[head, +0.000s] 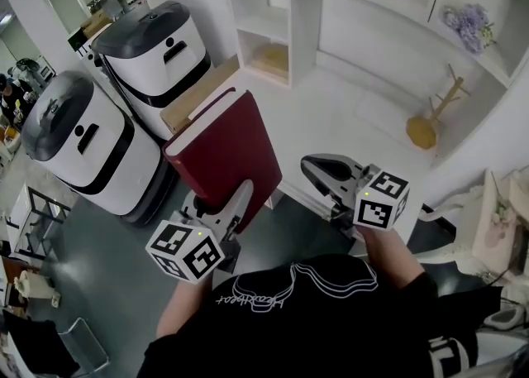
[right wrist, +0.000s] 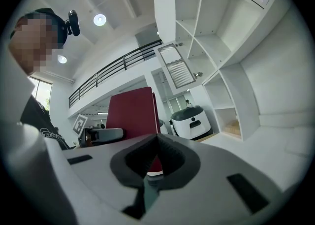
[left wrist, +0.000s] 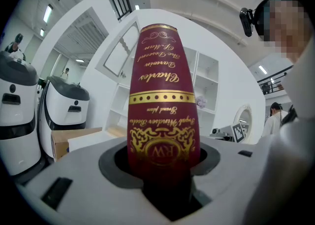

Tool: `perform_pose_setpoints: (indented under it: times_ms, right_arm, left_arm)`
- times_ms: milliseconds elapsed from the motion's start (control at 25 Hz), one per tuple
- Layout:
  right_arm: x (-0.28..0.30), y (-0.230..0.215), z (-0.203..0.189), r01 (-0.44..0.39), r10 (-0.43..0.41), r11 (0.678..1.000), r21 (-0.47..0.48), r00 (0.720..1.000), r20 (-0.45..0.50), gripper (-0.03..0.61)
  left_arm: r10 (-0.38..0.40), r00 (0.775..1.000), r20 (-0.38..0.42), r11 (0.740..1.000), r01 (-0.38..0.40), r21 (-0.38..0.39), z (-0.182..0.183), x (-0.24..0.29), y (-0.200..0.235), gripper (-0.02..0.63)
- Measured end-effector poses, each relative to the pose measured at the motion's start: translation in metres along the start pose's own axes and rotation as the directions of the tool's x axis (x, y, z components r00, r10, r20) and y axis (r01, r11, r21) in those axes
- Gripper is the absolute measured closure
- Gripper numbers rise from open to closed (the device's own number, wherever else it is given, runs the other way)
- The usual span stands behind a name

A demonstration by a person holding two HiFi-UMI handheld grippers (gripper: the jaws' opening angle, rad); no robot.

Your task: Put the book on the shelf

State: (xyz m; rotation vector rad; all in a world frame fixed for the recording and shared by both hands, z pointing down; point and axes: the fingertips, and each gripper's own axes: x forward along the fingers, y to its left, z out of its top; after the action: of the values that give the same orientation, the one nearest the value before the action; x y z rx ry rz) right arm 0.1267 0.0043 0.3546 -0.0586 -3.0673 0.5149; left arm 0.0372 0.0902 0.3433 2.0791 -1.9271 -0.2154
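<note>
A thick dark red book (head: 225, 151) stands upright in front of me, my left gripper (head: 234, 208) shut on its lower edge. In the left gripper view its spine (left wrist: 162, 96) with gold lettering fills the gap between the jaws. My right gripper (head: 319, 171) hovers to the right of the book, apart from it, its jaws together with nothing in them (right wrist: 156, 139). From that view the book's red cover (right wrist: 132, 113) shows to the left. The white shelf unit (head: 266, 31) stands ahead with open compartments (right wrist: 216, 56).
Two white-and-black machines (head: 157, 45) (head: 83, 149) stand at the left, a cardboard box (head: 198, 91) beside them. A wooden stand (head: 430, 120) and purple flowers (head: 467, 25) sit on the white unit at the right. A low white ledge (head: 347, 112) runs ahead.
</note>
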Motion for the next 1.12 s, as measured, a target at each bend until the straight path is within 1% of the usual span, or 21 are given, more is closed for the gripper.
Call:
perform_pose_setpoints:
  times_ms: [160, 360, 440, 640, 920, 1120]
  right_arm:
    - [0.006, -0.012, 0.01, -0.002, 0.002, 1.0, -0.011, 1.0, 0.009, 0.572]
    - [0.018, -0.03, 0.014, 0.003, -0.003, 1.0, -0.009, 1.0, 0.009, 0.572]
    - [0.024, -0.038, 0.016, 0.009, -0.009, 1.0, -0.006, 1.0, 0.01, 0.572]
    - [0.041, -0.063, 0.024, 0.039, -0.039, 0.999, -0.005, 0.999, 0.02, 0.572]
    - [0.077, -0.105, 0.045, 0.097, -0.097, 0.995, 0.005, 0.995, 0.036, 0.572]
    - [0.103, -0.134, 0.063, 0.158, -0.159, 0.987, 0.015, 0.986, 0.055, 0.572]
  left_arm:
    - [0.004, 1.0, 0.015, 1.0, -0.005, 0.025, 0.011, 0.015, 0.007, 0.391]
    - [0.024, 0.999, 0.046, 0.999, -0.026, 0.035, 0.024, 0.032, 0.025, 0.391]
    - [0.022, 0.999, 0.047, 0.999, -0.024, 0.04, 0.027, 0.041, 0.032, 0.392]
    - [-0.01, 0.999, 0.048, 0.998, 0.008, 0.056, 0.042, 0.069, 0.054, 0.392]
    - [-0.066, 0.997, 0.04, 0.996, 0.063, 0.07, 0.071, 0.121, 0.097, 0.391]
    - [-0.107, 0.994, 0.028, 0.991, 0.104, 0.086, 0.095, 0.156, 0.131, 0.392]
